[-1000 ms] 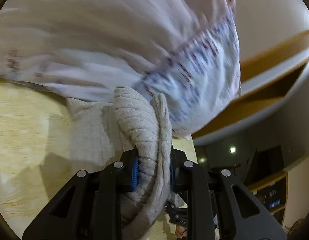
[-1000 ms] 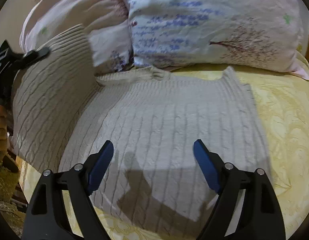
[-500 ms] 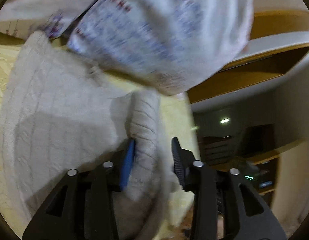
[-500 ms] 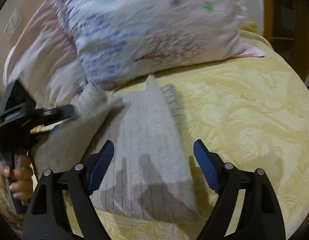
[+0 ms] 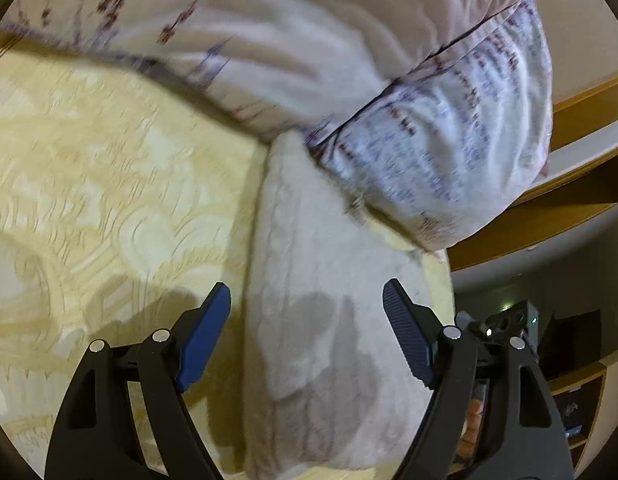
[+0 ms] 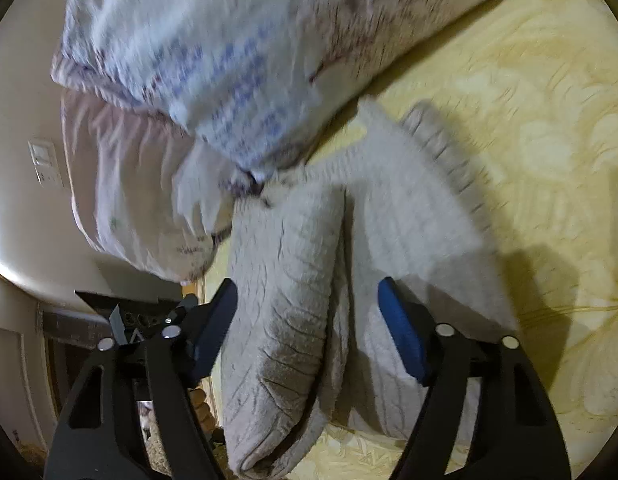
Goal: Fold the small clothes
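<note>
Lying on the bed (image 5: 109, 184), the sweater (image 5: 321, 320) is a grey cable-knit, folded lengthways into a narrow strip that runs from the near edge up to the pillows (image 5: 449, 152). Its far end is tucked against the lower, blue-printed pillow, and a second pale pink pillow sits on top of that one.

In the left wrist view the left gripper (image 5: 307, 336) has its jaws opening wide above the sweater; the blue pads stand clear of the knit on both sides, so nothing is held, though the fabric lies in the space between them. Its shadow falls on the yellow patterned bedspread (image 5: 89, 240) and on the cloth.

In the right wrist view the right gripper (image 6: 307, 328) has its jaws closing. A thick rolled fold of the sweater (image 6: 293, 300) lies between them, nearer the left pad, while the right pad is over the flatter layer beside it. Neither pad presses on the knit. A ribbed hem edge of the sweater fans out toward the bedspread (image 6: 529, 120) at right. Part of the other gripper's black frame shows at lower left. Both views are blurred.
</note>
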Available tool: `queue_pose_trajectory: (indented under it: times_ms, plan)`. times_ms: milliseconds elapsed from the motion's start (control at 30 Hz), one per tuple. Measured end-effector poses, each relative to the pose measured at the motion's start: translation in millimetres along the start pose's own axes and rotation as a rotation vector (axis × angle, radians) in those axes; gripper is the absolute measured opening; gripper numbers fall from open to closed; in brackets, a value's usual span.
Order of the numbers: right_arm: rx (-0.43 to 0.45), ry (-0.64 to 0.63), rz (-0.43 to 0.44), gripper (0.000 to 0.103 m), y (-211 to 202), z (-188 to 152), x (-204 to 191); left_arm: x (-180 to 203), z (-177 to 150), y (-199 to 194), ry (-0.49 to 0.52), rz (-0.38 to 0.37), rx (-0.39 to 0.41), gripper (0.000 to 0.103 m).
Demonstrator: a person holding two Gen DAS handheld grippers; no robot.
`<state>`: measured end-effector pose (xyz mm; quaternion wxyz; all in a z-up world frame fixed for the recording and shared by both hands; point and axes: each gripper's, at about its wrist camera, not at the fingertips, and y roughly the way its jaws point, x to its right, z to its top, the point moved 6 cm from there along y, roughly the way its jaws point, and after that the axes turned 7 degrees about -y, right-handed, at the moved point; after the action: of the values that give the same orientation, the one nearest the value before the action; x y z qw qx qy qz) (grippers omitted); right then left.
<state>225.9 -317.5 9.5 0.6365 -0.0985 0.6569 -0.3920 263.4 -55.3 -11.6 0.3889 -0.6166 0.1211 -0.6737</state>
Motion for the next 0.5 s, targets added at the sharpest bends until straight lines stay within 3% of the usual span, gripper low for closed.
queue_pose_trajectory:
  times_ms: [133,233,333,400,433,500]
  plan:
    - [-0.052,-0.010,-0.018,0.063,19,-7,-4,0,-14,14,0.020,0.021,-0.048,0.079]
    - [-0.078,0.017,0.022,0.049,29,-10,-5,-5,-27,18,0.040,0.029,-0.086,0.079]
    - [-0.081,0.040,0.047,0.046,35,-10,-3,-4,-32,22,0.053,0.032,-0.113,0.079]
    - [-0.068,0.084,0.068,0.036,39,-9,2,-2,-36,24,0.069,0.034,-0.117,0.079]
    - [-0.054,0.087,0.066,0.022,38,-8,3,-2,-37,24,0.075,0.038,-0.116,0.079]
    - [-0.017,0.040,0.048,0.017,34,-5,-3,-1,-39,24,0.071,0.034,-0.116,0.079]
